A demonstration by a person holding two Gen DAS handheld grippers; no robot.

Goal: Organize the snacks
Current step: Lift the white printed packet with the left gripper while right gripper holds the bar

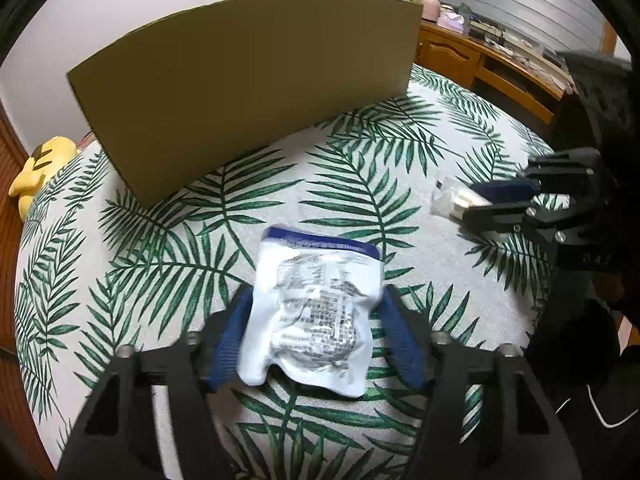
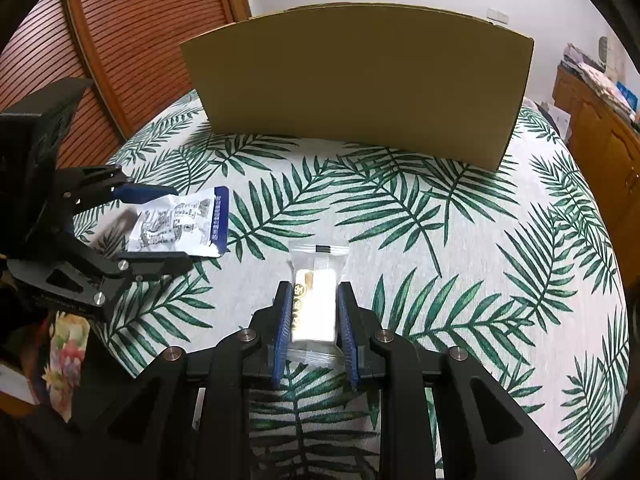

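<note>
Over the leaf-print table (image 2: 460,240), the right gripper (image 2: 314,312) clamps a small bar (image 2: 314,308) and the left gripper (image 1: 316,320) brackets a white pouch (image 1: 316,308), apparently gripping it, both likely bound for the cardboard box (image 2: 360,80).

Right gripper (image 2: 315,312) clamped on a clear-wrapped white snack bar (image 2: 314,304), blue fingers (image 2: 285,320) pressing both long sides. Left gripper (image 2: 160,222) at frame left, white-and-blue pouch (image 2: 182,222) between its fingers; contact with the pouch unclear. Both over the palm-leaf worktop (image 2: 460,248). Cardboard box (image 2: 360,80) stands behind, plain side facing. Slatted wooden door (image 2: 132,32) back left.
</note>
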